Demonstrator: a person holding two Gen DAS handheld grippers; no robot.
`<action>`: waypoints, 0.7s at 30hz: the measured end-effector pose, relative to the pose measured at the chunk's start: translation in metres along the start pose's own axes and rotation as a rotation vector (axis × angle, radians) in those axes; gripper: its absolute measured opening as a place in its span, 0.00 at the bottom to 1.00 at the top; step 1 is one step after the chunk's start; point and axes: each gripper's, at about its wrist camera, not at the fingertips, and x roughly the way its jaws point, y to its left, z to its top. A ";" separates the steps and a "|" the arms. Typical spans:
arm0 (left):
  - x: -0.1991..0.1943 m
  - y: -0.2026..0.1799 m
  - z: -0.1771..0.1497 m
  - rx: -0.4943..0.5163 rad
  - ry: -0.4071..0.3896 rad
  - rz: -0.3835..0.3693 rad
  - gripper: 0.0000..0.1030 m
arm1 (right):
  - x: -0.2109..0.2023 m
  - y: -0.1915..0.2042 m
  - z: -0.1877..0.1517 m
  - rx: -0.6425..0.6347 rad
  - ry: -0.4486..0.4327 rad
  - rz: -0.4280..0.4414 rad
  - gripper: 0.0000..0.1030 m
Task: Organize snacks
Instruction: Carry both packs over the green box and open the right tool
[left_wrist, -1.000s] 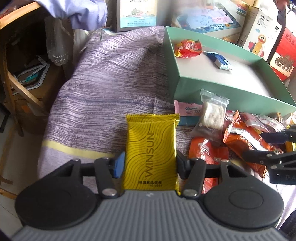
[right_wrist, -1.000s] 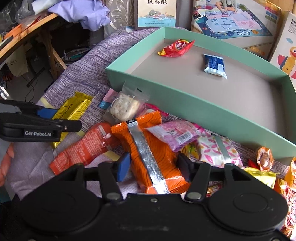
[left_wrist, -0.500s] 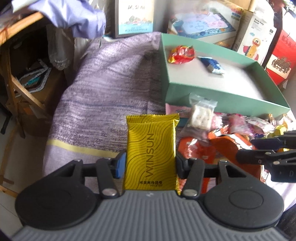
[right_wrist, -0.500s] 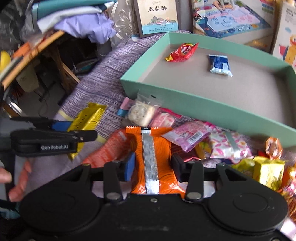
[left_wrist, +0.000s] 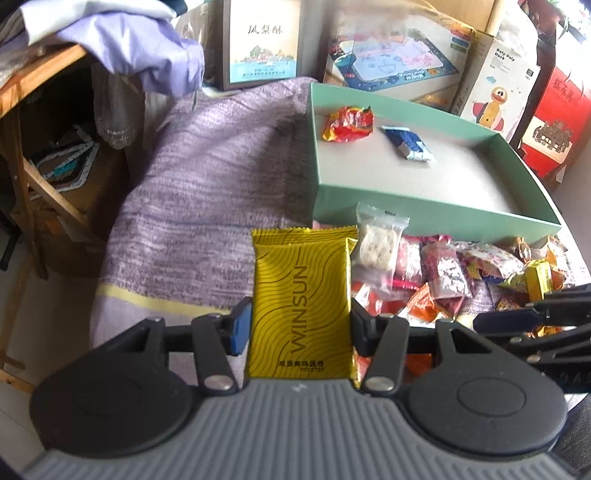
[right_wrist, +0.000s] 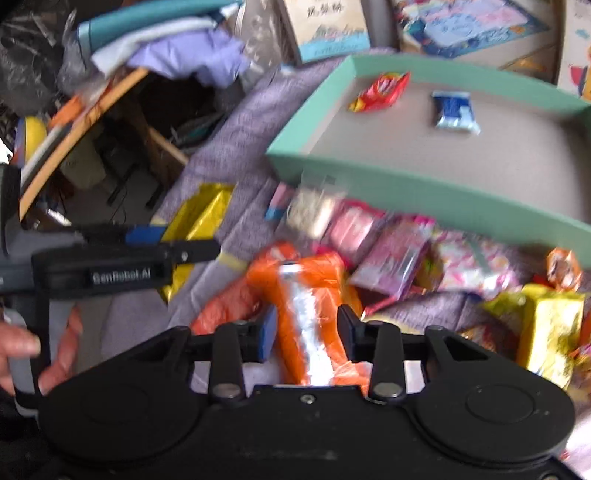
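Only two snacks, a red packet (left_wrist: 348, 123) and a blue packet (left_wrist: 407, 143), are seen inside the green tray (left_wrist: 424, 210); the pile (left_wrist: 454, 266) near it is judged mostly unsorted. The left gripper (left_wrist: 300, 326) is clamped on a yellow packet (left_wrist: 301, 302) marked "WINSUN". The right gripper (right_wrist: 306, 334) is clamped on an orange packet (right_wrist: 308, 314). "GenRobot.AI" is read on the left tool.

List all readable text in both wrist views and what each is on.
"WINSUN": yellow foil snack packet held in the left gripper; the small print under it is too small to read.
"凤梨酥": upright printed box behind the purple cloth.
"Roly Poly Duck": white duck toy box, barely legible.
"GenRobot.AI": black side of the left gripper in the right wrist view, blurred.
Red box and loose snack wrappers: unreadable.
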 end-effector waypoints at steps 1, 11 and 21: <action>0.000 0.001 -0.001 -0.002 0.003 -0.001 0.50 | 0.002 -0.001 0.000 0.001 0.008 0.000 0.40; 0.003 0.010 -0.008 -0.025 0.018 -0.001 0.51 | 0.021 0.010 -0.002 -0.053 0.031 -0.043 0.64; 0.005 0.013 -0.007 -0.042 0.028 0.007 0.51 | 0.024 0.023 -0.011 -0.139 -0.001 -0.083 0.48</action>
